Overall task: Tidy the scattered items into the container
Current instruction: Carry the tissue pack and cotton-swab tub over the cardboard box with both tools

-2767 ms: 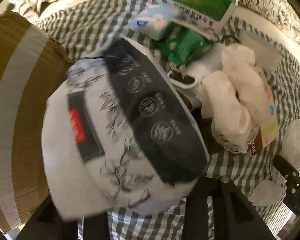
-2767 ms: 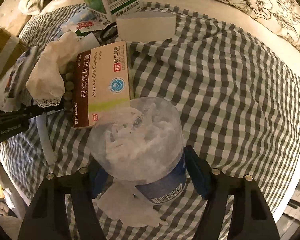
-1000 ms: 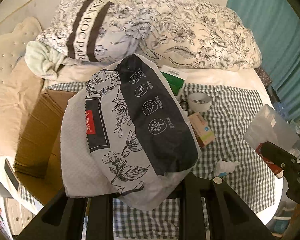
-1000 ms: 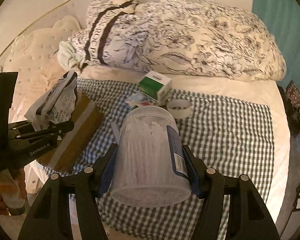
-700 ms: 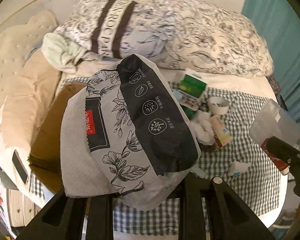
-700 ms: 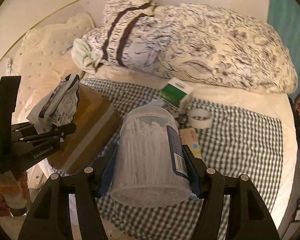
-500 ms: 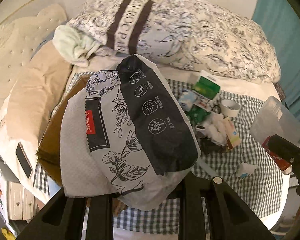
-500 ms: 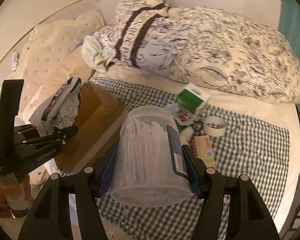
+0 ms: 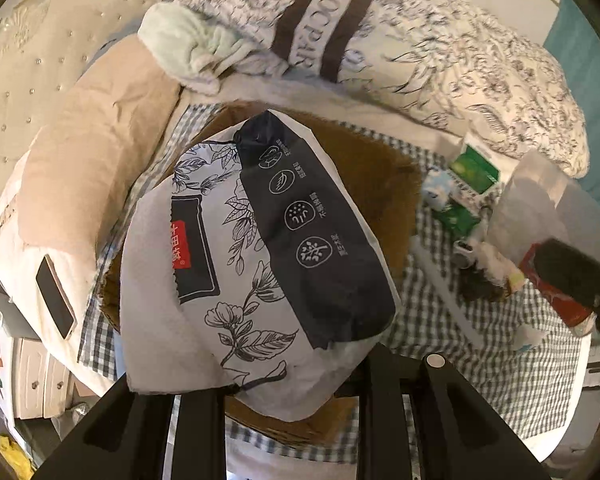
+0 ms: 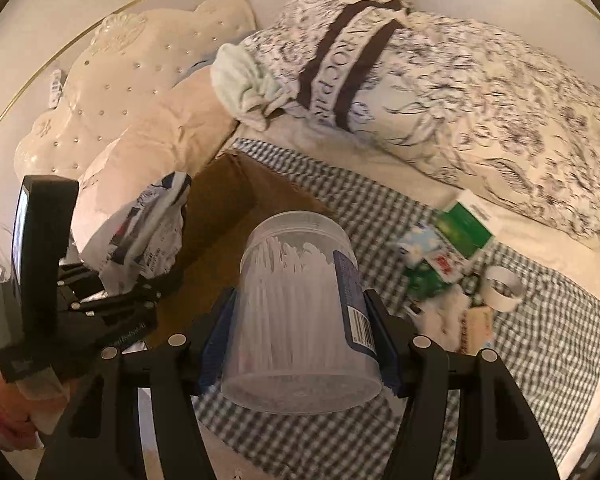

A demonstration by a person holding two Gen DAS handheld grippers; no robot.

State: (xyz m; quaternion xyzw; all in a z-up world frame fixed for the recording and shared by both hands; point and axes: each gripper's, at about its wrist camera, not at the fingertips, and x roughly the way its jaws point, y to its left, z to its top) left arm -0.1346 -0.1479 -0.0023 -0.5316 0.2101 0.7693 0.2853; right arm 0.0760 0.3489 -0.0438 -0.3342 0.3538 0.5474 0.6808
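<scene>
In the left wrist view, the left tool (image 9: pixel 292 364) is clamped on the lower edge of a tissue pack (image 9: pixel 256 264), a soft white wrapper with a dark band and flower print, and the pack hangs right above the box (image 9: pixel 384 168), the brown cardboard container on the bed's checked cloth (image 9: pixel 496 320). The box shows on all sides of the pack, so the pack looks centred over its opening. Beside the box, on the side toward the teal curtain, lie the loose items not yet tidied, among them a green carton (image 9: pixel 474 166). In the right wrist view, the right tool (image 10: pixel 300 340) grips a clear jar (image 10: pixel 300 312) full of cotton swabs between its blue pads, lying tilted with its base toward the camera. The jar sits just short of the box (image 10: pixel 236 200), over the near edge of the cloth (image 10: pixel 548 344); the left tool (image 10: pixel 100 304) with its pack (image 10: pixel 148 224) is at the box's far side. The step in hand, as I judge it, is carrying both loads to the box. Next the left tool should lower a little and let go; the right must reach on over the box wall before loosening, or the jar may land on the cloth.
</scene>
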